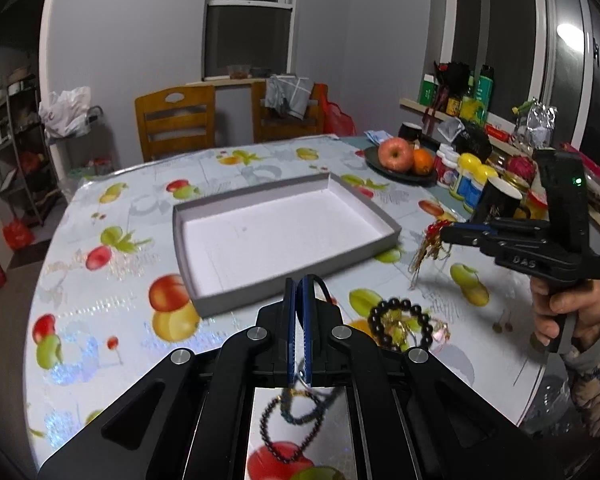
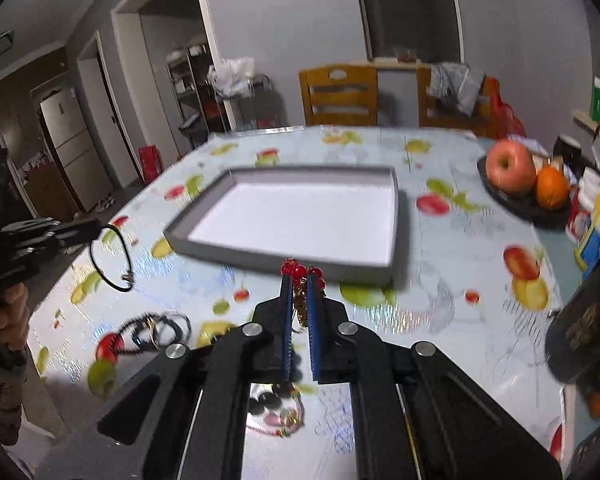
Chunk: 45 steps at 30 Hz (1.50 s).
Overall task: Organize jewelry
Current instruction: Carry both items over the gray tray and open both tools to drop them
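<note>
A shallow grey box with a white floor (image 1: 188, 216) (image 2: 400, 216) lies in the middle of the table. My left gripper (image 1: 300, 286) (image 2: 94, 230) is shut on a thin black cord bracelet (image 2: 112, 258) and holds it above the table, left of the box. My right gripper (image 2: 300, 278) (image 1: 444, 234) is shut on a red bead and gold tassel ornament (image 2: 298, 270) (image 1: 430, 240), just in front of the box's near right side. A black bead bracelet (image 1: 400, 326) and several more bracelets (image 2: 156, 330) lie on the tablecloth.
A dark plate with an apple and an orange (image 1: 400, 160) (image 2: 520, 176) stands at the back right. Jars, bottles and a dark mug (image 1: 496, 196) crowd the table's right edge. Two wooden chairs (image 1: 176, 120) stand behind the table.
</note>
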Each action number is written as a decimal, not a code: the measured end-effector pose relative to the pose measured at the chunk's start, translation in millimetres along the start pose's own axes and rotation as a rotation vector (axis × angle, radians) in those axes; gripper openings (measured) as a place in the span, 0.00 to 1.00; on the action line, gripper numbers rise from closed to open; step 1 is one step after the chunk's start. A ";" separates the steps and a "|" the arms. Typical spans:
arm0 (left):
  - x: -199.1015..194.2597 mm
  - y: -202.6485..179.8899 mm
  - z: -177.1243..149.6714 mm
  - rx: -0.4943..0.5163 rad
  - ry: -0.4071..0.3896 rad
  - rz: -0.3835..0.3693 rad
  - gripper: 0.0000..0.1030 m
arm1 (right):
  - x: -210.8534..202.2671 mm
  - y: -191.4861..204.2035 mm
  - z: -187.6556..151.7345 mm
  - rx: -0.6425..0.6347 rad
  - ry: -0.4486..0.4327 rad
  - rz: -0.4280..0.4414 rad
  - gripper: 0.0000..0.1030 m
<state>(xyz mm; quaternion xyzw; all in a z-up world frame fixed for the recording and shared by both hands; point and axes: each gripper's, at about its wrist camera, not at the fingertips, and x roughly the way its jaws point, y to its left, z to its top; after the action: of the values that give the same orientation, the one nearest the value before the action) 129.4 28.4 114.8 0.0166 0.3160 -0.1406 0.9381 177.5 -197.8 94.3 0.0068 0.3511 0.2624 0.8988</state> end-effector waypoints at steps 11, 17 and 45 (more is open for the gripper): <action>40.5 27.6 40.4 -0.007 0.001 0.033 0.04 | 16.3 -14.6 45.9 0.016 -0.043 -0.004 0.06; 87.5 44.8 53.0 -0.019 0.038 0.073 0.04 | 49.2 -27.0 58.7 0.035 -0.022 -0.038 0.06; 150.4 84.8 -0.1 -0.059 0.220 0.207 0.05 | 125.1 -44.8 26.4 0.117 0.096 -0.027 0.27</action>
<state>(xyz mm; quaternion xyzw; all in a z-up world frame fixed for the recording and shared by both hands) 267.0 71.7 20.0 0.0367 0.4176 -0.0310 0.9074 292.3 -172.3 26.9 0.0419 0.4086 0.2291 0.8825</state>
